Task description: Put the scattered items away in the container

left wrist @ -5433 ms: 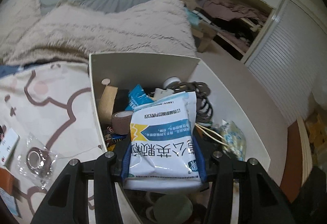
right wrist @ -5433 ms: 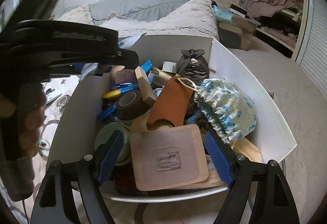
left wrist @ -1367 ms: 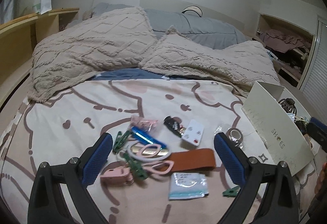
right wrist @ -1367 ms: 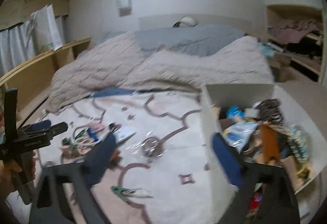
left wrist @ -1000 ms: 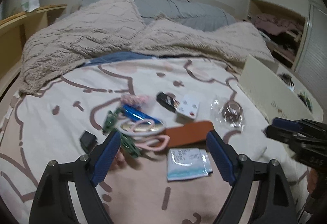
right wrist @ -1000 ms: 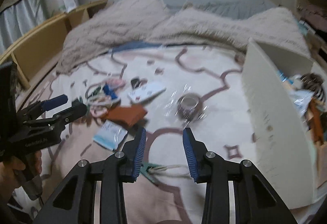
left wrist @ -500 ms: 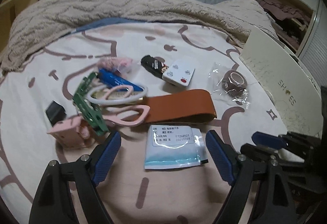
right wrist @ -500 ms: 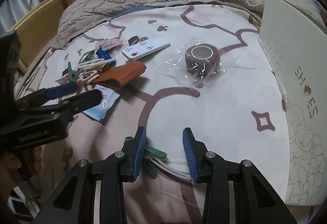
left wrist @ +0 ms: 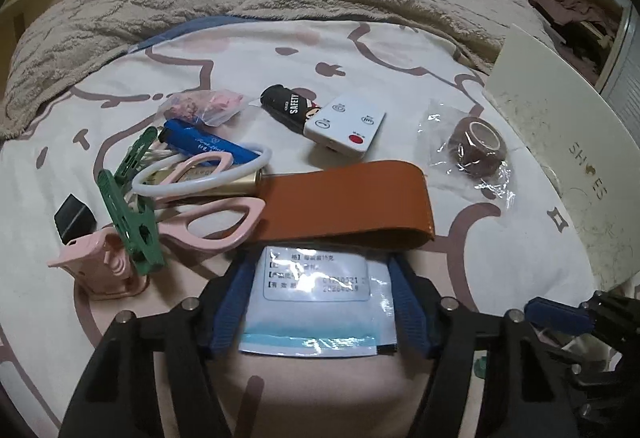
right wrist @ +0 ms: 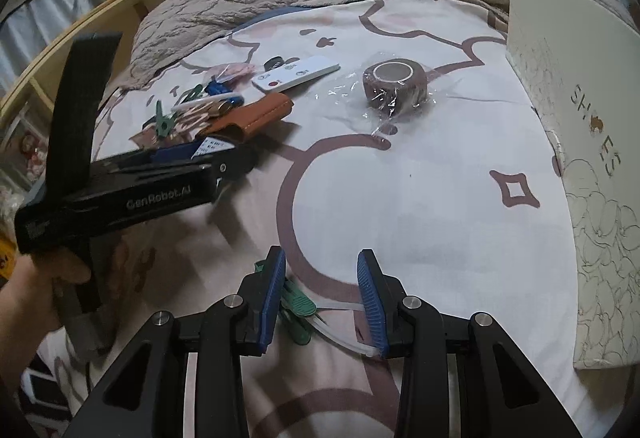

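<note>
Both grippers are down over the patterned bedspread, each working on its own piece. The left gripper has just been closing and now brackets the flat white-and-blue sachet; its blue pads sit at the packet's two side edges, but I cannot tell from here whether they are pressing yet. The sachet lies flat on the spread, its far edge just beside the tan leather strap, with the pink scissors and green clip heaped close on the side away from the box. The right gripper stands at a narrow gap over a green clothes peg and a thin white strip near the spread's near edge; the strip's end touches one pad, the peg lies against the other, yet neither looks truly gripped. The white shoe box stands along the spread's box-side edge, well apart from both picks. To do this step well, I'd say the left pads should dip low enough to catch the thin sachet's edges without pinching bedspread fabric, and squeeze gently so it bows rather than slips. The right should centre on the peg before closing, then lift straight up so the strip doesn't drag.
</note>
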Tool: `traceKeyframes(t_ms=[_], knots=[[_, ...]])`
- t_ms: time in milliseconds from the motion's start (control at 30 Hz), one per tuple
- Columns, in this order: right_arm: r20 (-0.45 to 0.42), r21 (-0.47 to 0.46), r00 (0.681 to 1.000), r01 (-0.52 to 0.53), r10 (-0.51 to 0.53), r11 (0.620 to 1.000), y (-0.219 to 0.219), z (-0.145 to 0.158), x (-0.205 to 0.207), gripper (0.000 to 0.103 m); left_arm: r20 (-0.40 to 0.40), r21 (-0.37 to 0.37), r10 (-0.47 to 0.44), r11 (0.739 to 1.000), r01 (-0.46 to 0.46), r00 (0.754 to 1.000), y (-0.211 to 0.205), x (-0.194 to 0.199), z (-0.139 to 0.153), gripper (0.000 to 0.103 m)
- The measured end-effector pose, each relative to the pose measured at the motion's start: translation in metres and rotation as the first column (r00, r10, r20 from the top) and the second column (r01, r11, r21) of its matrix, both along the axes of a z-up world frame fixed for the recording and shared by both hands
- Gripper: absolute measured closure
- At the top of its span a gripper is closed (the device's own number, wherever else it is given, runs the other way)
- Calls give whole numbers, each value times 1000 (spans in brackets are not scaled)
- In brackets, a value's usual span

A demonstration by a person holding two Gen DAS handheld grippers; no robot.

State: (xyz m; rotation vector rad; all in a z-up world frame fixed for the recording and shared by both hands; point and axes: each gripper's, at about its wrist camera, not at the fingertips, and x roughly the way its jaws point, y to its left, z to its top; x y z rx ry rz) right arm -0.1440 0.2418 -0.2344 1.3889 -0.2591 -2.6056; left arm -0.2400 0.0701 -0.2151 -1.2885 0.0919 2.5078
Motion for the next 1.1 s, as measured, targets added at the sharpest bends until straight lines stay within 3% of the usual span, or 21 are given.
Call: traceKeyframes(t_ms=[400,900,1100], knots=[[-43,32,997,-67,69,997,1,-1,26,65,-17,31,-50,998,51,999,-13,36,4,43],[-49,9,994,-98,98,995,8,-2,42,65,15,92,-112,990,111,994,-45,131,7,43],[-54,5,993,-100,101,995,10,-3,46,65,9,64,-140,988,139,990,-51,162,8,39]])
